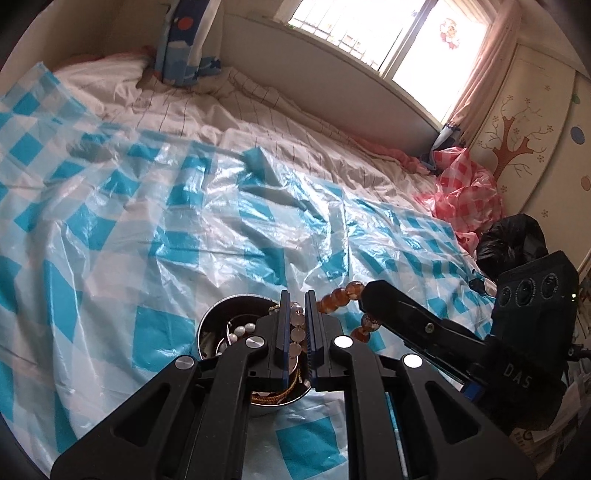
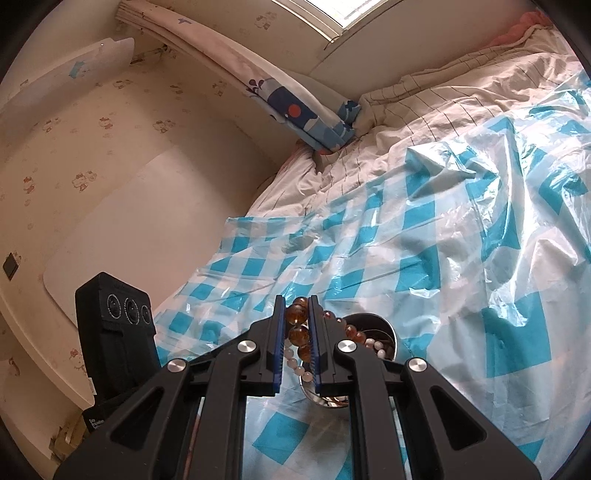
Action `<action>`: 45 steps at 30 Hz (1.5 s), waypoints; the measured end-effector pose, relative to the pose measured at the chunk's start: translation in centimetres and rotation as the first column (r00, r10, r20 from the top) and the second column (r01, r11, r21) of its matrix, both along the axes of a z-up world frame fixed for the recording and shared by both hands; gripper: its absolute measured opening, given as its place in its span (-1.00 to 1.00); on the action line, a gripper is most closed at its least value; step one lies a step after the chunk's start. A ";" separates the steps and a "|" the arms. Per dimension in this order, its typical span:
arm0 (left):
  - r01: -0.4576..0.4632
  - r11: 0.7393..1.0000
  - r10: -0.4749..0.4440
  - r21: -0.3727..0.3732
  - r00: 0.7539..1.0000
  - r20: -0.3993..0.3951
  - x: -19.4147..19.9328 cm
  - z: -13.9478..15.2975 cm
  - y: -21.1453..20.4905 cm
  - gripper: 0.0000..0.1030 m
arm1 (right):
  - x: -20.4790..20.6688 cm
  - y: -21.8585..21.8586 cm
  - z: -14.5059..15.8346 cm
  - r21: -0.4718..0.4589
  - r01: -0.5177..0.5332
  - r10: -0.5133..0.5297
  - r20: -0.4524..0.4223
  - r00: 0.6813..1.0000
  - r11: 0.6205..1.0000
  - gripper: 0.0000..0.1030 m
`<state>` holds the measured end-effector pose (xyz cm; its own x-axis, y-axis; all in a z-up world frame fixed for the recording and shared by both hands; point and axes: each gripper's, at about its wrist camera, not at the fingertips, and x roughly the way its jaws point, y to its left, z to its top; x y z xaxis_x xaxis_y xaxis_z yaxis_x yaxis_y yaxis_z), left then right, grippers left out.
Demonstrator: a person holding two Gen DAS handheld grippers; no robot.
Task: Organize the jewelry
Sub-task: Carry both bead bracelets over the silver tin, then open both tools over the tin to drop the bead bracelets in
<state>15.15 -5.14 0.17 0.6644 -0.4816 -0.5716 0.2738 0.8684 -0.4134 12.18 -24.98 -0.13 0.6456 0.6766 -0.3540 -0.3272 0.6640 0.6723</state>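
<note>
Bed [image 1: 258,122] with a crumpled white striped sheet, overlaid by a translucent plastic sheet in a blue-and-white check [image 1: 184,229]. Near its front edge stands a small dark round metal bowl [image 1: 210,317] holding mixed jewelry, among it white beads and a golden-brown cord. Left gripper [image 1: 296,306]: black fingers with blue pads, brought close together and clamped on a strand of pale pink round beads [image 1: 295,334] that runs lengthwise between the pads, directly above the bowl. Right gripper [image 2: 297,312]: jaws likewise drawn in, clamped on a bracelet of large amber-brown translucent beads [image 2: 298,334]; in the left wrist view this bracelet [image 1: 338,295] arcs from the right gripper's fingertip toward the left gripper, just beside the bowl's rim. In the right wrist view the pale pink strand [image 2: 295,365] hangs below the amber beads, over the bowl [image 2: 388,325]. Background: bright window [image 1: 388,33], pink curtain [image 1: 480,81], crumpled red-and-white checked plastic [image 1: 465,184], blue patterned pillow [image 1: 184,44].
</note>
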 end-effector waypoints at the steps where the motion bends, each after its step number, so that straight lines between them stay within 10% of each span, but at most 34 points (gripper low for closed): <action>1: -0.002 1.000 0.002 0.000 1.000 -0.010 0.2 -0.3 0.0 -0.86 | 0.1 0.0 -0.1 -0.004 0.000 0.000 -0.003 1.000 1.000 -0.75; 6: -0.027 0.999 0.030 0.026 0.993 -0.114 1.6 -2.3 0.0 -0.83 | 0.2 0.3 -0.3 -0.026 0.005 -0.005 -0.008 1.000 1.000 -0.75; 12: -0.127 0.992 0.128 0.018 0.984 -0.127 1.6 -2.1 1.9 -0.12 | 0.5 0.5 -0.7 -0.054 0.015 -0.016 -0.015 1.000 0.998 -0.75; 29: -0.268 0.962 0.260 -0.059 0.960 -0.107 1.0 -0.4 5.5 0.33 | 1.4 6.0 -3.4 -0.299 -0.086 0.068 -0.072 0.995 0.950 -0.73; 45: -0.292 0.945 0.289 0.149 0.956 0.045 0.0 1.4 3.3 0.64 | 0.7 6.2 -2.7 -0.425 -0.015 0.002 -0.030 1.000 0.905 0.15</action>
<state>15.13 -1.85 1.52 0.7756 -0.1746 -0.6065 0.0080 0.9636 -0.2672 12.87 -18.78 -2.83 0.6263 0.4634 -0.6269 -0.3194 0.8861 0.3359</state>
